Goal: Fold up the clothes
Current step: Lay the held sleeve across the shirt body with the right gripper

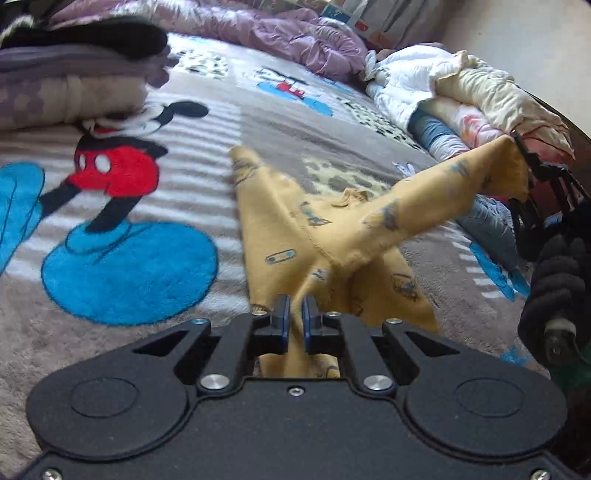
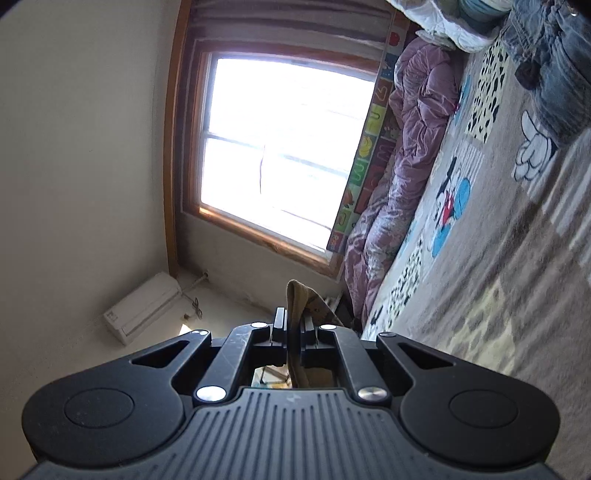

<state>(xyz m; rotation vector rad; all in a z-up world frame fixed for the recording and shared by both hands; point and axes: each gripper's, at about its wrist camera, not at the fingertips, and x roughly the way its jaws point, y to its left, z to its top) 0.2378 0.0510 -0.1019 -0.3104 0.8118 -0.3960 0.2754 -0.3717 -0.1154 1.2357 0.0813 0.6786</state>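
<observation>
**Mustard-yellow garment held by both claws over the bed**

Mustard-yellow knit garment (image 1: 325, 236), small and child-sized by the look, printed with little blue-grey motifs: one reads as a safety pin, others as small cars or similar, too blurred to be sure. A stitched seam runs across the middle. No legible writing or label on it.

Left claw (image 1: 295, 310) has its blue pads pressed together on the near edge of the garment; cloth bunches between and below the jaws. Right claw (image 1: 524, 173) sits at the right edge of the left wrist view, pinching the far corner and lifting that flap up off the bed. Right wrist view confirms it: right claw (image 2: 294, 325) clamped on a fold of the yellow cloth (image 2: 297, 295), which sticks up past the tips.

The rest of the garment lies on a grey cartoon-mouse blanket (image 1: 155, 206) covering the bed. Folded stack (image 1: 70, 81) far left, loose clothes pile (image 1: 450, 92) far right, purple quilt (image 1: 280, 29) at the back.

The right wrist view is tilted: window (image 2: 284, 147), wall air conditioner (image 2: 142, 306), alphabet strip (image 2: 369, 147) with letters not clearly readable.
</observation>
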